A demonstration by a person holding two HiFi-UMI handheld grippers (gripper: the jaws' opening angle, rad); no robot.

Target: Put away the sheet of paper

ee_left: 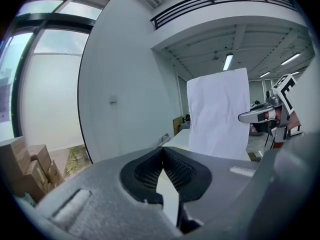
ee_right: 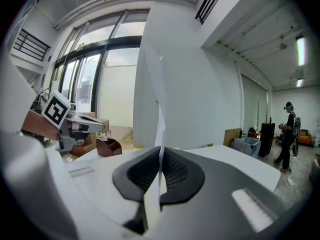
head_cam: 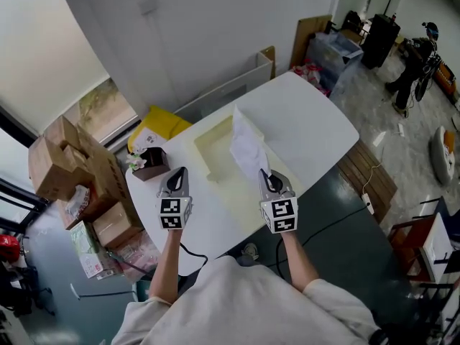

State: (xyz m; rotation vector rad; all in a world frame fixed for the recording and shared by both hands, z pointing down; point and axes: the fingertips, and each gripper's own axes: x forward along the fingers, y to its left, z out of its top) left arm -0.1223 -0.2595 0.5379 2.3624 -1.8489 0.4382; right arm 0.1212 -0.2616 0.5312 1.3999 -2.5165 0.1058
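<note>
Left gripper (head_cam: 177, 174): jaws together, empty, left of tray. Cream tray (head_cam: 213, 148): on table, just beyond both grippers. Sheet of paper (head_cam: 247, 144): upright, long axis vertical, lower edge pinched in right gripper (head_cam: 267, 176), over the tray's right side. Judged the nearer hand: right.

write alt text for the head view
Seen from above, the right hand-held gripper pinches a paper upright over a pale tray on a white table. The left hand-held gripper is beside it, shut and empty, near a brown box.
</note>
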